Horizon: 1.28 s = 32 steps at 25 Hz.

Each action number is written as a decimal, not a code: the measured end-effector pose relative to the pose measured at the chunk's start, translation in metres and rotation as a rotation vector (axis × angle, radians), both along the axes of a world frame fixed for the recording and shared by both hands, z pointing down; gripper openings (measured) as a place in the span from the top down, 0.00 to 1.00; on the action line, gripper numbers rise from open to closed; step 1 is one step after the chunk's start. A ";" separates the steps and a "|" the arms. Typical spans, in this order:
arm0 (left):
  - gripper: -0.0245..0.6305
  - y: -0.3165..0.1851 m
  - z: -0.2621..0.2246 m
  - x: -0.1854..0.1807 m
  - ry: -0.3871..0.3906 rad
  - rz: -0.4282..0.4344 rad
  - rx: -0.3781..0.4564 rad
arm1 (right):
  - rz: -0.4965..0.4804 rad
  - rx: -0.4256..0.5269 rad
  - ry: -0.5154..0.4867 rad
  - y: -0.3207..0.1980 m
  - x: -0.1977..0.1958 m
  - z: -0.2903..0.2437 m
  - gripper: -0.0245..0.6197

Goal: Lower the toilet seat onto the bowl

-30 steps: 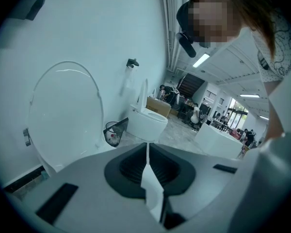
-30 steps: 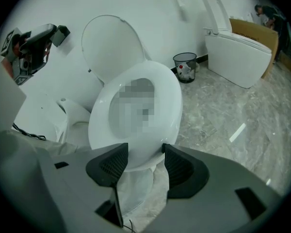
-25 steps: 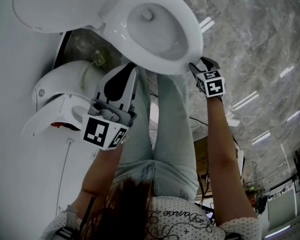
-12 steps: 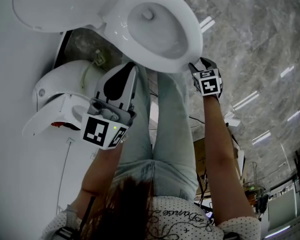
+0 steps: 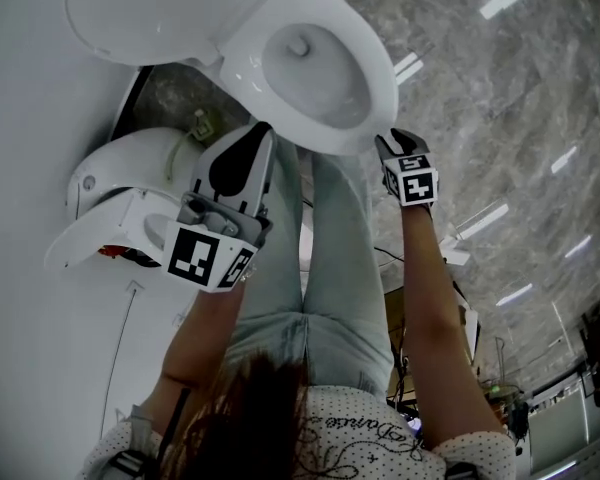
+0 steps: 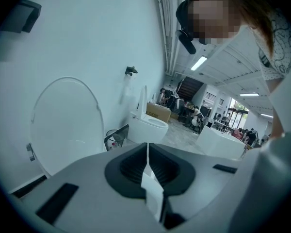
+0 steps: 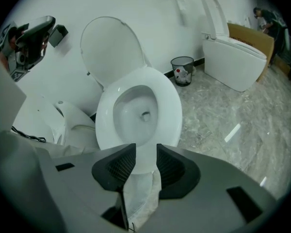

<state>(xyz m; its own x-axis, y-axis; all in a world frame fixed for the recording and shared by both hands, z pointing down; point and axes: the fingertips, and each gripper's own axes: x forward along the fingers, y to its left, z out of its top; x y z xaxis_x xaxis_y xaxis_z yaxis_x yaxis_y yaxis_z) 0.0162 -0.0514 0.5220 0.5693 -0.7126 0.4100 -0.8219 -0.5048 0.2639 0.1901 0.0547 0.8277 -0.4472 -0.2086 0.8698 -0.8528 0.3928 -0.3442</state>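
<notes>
Quick status from my end: the seat is lying flat on the bowl, with the ring down on the rim all the way round as far as I can see. The lid stands upright behind the bowl, against the wall.

My right gripper points steeply down at the front of the bowl, and on the head view its tips sit right at the bowl's front edge. Its jaws have just been closing and are now at a narrowish gap. The front of the seat shows through that gap, but I don't see the pads pressing on it, so I'd say it's holding nothing.

My left gripper has its jaws squeezed together with nothing between them. It hangs off to the left of the bowl's front, near it but not touching, and it faces the raised lid.

In the right gripper view, a waste bin and a second toilet stand further along the wall, well apart from the bowl on its right.
</notes>
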 end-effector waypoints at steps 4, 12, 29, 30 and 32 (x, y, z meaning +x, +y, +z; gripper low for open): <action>0.94 -0.006 -0.024 -0.001 -0.005 -0.019 0.032 | 0.021 0.087 -0.018 -0.015 0.001 -0.042 0.86; 0.94 -0.023 -0.069 -0.010 0.019 -0.041 0.091 | 0.058 0.246 -0.065 -0.051 -0.003 -0.134 0.94; 0.95 -0.038 -0.159 -0.026 0.031 -0.038 0.185 | 0.101 0.610 -0.190 -0.131 -0.026 -0.349 0.94; 0.95 -0.038 -0.164 -0.027 0.030 -0.038 0.190 | 0.103 0.628 -0.198 -0.134 -0.028 -0.361 0.94; 0.95 -0.039 -0.174 -0.029 0.026 -0.036 0.207 | 0.103 0.667 -0.215 -0.141 -0.031 -0.384 0.94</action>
<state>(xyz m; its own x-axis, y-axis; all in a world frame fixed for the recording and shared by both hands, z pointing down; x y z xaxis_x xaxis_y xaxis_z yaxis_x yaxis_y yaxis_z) -0.0133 -0.0901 0.3483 0.5506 -0.8000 0.2384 -0.8345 -0.5210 0.1793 0.1592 -0.0865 0.4438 -0.5442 -0.7164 0.4367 -0.8369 0.4997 -0.2232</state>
